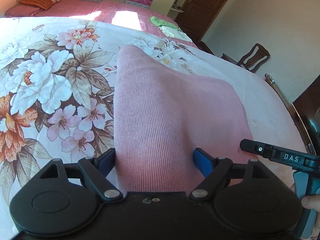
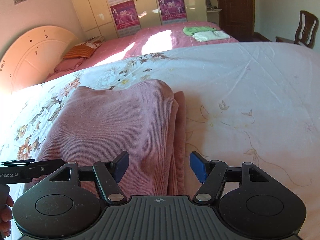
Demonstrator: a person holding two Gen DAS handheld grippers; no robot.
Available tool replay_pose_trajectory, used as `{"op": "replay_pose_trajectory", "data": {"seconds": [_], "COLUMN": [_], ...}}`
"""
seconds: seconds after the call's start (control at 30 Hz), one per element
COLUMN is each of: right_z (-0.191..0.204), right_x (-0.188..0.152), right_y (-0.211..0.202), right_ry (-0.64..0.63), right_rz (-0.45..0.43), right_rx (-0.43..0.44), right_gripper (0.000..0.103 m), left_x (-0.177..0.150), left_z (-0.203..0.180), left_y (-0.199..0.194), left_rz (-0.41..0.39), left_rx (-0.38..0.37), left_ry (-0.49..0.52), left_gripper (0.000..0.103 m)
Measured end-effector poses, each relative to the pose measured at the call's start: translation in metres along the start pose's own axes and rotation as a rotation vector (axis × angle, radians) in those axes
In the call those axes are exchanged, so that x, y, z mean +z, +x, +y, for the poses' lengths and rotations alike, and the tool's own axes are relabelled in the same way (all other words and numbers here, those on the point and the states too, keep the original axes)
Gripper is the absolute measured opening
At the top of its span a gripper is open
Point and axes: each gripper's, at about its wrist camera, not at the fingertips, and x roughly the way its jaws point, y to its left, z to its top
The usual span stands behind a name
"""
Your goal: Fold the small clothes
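A pink ribbed knit garment (image 1: 160, 108) lies folded on the floral bedspread (image 1: 50, 80). My left gripper (image 1: 155, 163) is open, its blue pads on either side of the garment's near edge. The garment also shows in the right wrist view (image 2: 120, 124), with stacked folded layers along its right edge. My right gripper (image 2: 159, 166) is open over that near right edge, pads apart. Neither gripper holds anything. The right gripper's body (image 1: 280, 156) shows at the right of the left wrist view.
A second bed with a pink sheet (image 2: 160, 34) stands behind, with folded green and white clothes (image 2: 204, 33) and orange pillows (image 2: 80, 52). A wooden chair (image 2: 306, 28) and a dark door (image 2: 234, 6) are at the far right. Wardrobes line the back wall.
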Motion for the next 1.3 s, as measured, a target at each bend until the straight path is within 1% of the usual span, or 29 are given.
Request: {"op": "replay_pose_trajectory", "data": {"seconds": [0.13, 0.23, 0.27, 0.3, 0.37, 0.43, 0.57, 0.6, 0.63, 0.67, 0.77, 0.8, 0.9, 1.0, 1.07, 1.3], "right_z": [-0.014, -0.016, -0.016, -0.013, -0.009, -0.007, -0.008, -0.007, -0.007, -0.006, -0.004, -0.006, -0.006, -0.005, -0.005, 0.015], "right_x": [-0.004, -0.006, -0.007, -0.007, -0.009, -0.011, -0.014, -0.013, -0.013, -0.013, -0.01, -0.01, -0.009, -0.009, -0.008, 0.002], "right_y": [0.006, 0.01, 0.01, 0.011, 0.012, 0.012, 0.012, 0.012, 0.012, 0.012, 0.014, 0.013, 0.012, 0.012, 0.008, -0.015], "right_ry": [0.046, 0.062, 0.059, 0.049, 0.03, 0.021, 0.03, 0.035, 0.037, 0.042, 0.052, 0.065, 0.088, 0.101, 0.137, 0.157], "right_rz": [0.025, 0.033, 0.033, 0.034, 0.04, 0.043, 0.031, 0.03, 0.03, 0.034, 0.044, 0.048, 0.058, 0.057, 0.051, 0.002], "right_rx": [0.015, 0.044, 0.051, 0.049, 0.066, 0.066, 0.069, 0.072, 0.076, 0.084, 0.094, 0.106, 0.129, 0.131, 0.148, 0.236], "right_gripper": [0.067, 0.077, 0.083, 0.085, 0.085, 0.084, 0.084, 0.082, 0.076, 0.061, 0.054, 0.046, 0.029, 0.024, 0.021, 0.02], "left_x": [0.0, -0.002, -0.002, -0.001, 0.0, 0.001, -0.001, -0.001, -0.001, -0.001, 0.0, -0.001, -0.001, 0.0, 0.0, 0.008], "left_z": [0.003, 0.004, 0.004, 0.004, 0.004, 0.005, 0.004, 0.004, 0.003, 0.003, 0.004, 0.003, -0.002, -0.008, -0.011, -0.01], "left_y": [0.007, 0.008, 0.008, 0.008, 0.008, 0.007, 0.007, 0.007, 0.007, 0.006, 0.003, 0.003, 0.0, -0.002, -0.005, -0.024], "left_rz": [0.014, 0.014, 0.015, 0.019, 0.026, 0.028, 0.021, 0.02, 0.02, 0.019, 0.006, 0.001, -0.011, -0.021, -0.034, -0.056], "left_rx": [-0.027, -0.041, -0.043, -0.046, -0.053, -0.058, -0.063, -0.063, -0.065, -0.067, -0.077, -0.077, -0.076, -0.064, -0.061, -0.115], "left_ry": [-0.018, -0.024, -0.025, -0.026, -0.034, -0.037, -0.032, -0.028, -0.028, -0.03, -0.034, -0.03, -0.014, -0.003, 0.005, 0.005], "left_gripper": [0.082, 0.082, 0.082, 0.081, 0.078, 0.075, 0.069, 0.067, 0.066, 0.063, 0.054, 0.052, 0.045, 0.041, 0.037, 0.034]}}
